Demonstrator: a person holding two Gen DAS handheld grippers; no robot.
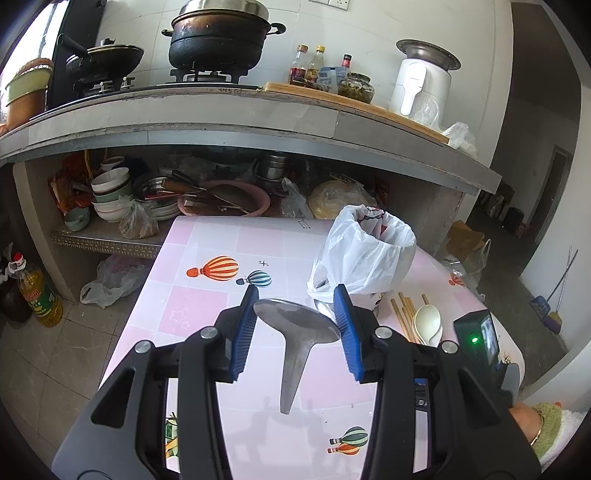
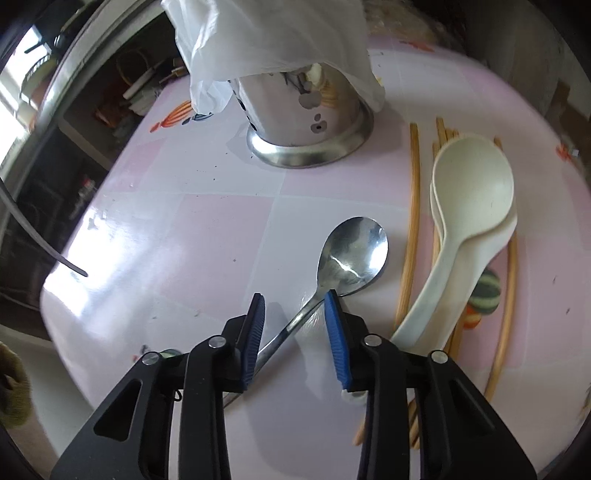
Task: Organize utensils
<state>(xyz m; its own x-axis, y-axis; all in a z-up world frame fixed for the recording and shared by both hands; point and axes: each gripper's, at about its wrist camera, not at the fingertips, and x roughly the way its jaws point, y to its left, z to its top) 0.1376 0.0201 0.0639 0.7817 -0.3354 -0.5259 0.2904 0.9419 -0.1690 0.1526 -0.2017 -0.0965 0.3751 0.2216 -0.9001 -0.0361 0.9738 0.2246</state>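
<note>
On pink tabletop (image 2: 207, 229), steel spoon (image 2: 352, 251) lies bowl-up, handle running back between fingers of right claw (image 2: 295, 301); jaws wide, right pad just touching spoon neck, no grip. Left claw (image 1: 295, 299) wide too, metal spatula (image 1: 297, 328) between its pads; contact cannot tell. Steel utensil holder (image 2: 306, 125), draped with white plastic bag (image 2: 266, 33), stands beyond spoon. White plastic spoons (image 2: 469, 206) rest stacked on wooden chopsticks (image 2: 412, 221), right of steel spoon.
</note>
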